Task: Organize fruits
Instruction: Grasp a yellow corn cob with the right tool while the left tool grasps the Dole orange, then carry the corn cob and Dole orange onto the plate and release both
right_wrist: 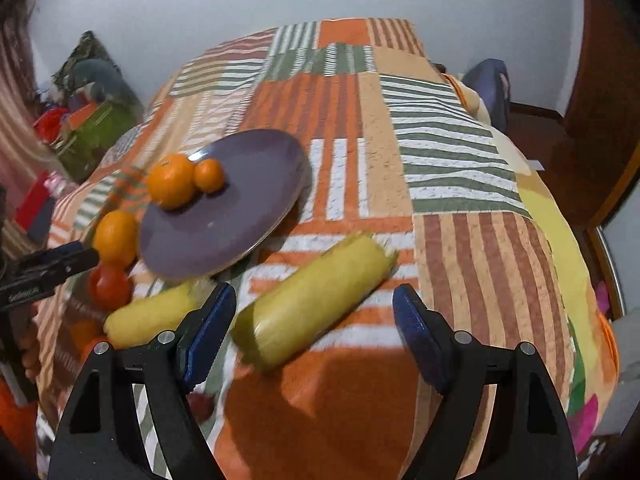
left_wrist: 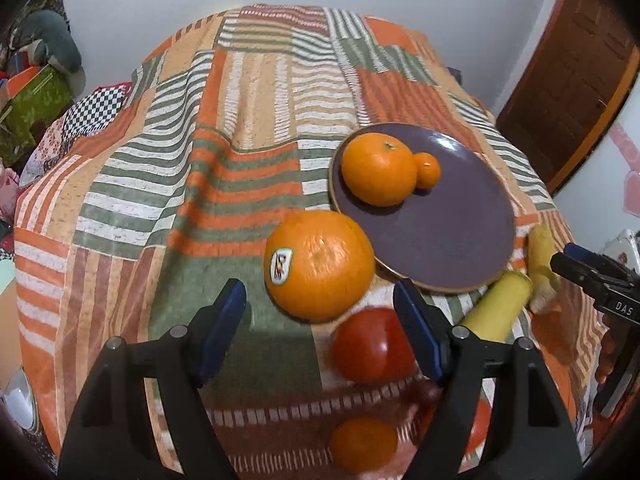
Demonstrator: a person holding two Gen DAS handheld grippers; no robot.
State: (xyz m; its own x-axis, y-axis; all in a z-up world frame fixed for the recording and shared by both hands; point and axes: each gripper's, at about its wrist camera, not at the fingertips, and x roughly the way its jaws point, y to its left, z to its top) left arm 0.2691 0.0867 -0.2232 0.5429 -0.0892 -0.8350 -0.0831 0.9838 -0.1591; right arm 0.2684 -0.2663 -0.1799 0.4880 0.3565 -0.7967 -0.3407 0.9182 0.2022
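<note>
A purple plate (left_wrist: 440, 240) holds a big orange (left_wrist: 378, 168) and a small orange (left_wrist: 428, 170); the plate shows in the right wrist view too (right_wrist: 224, 236). My left gripper (left_wrist: 320, 312) is open just behind a stickered orange (left_wrist: 320, 264) on the cloth, with a red tomato (left_wrist: 372, 346) near its right finger. A small orange (left_wrist: 362, 444) lies below. My right gripper (right_wrist: 314, 320) is open, over the near end of a yellow corn cob (right_wrist: 316, 300). A second yellow cob (right_wrist: 148, 320) lies left of it.
The striped patchwork cloth (left_wrist: 240, 160) covers a bed or table. Boxes and clutter (left_wrist: 32, 96) stand at the left by the wall. A wooden door (left_wrist: 568, 92) is at the right. The right gripper shows at the left wrist view's right edge (left_wrist: 592, 280).
</note>
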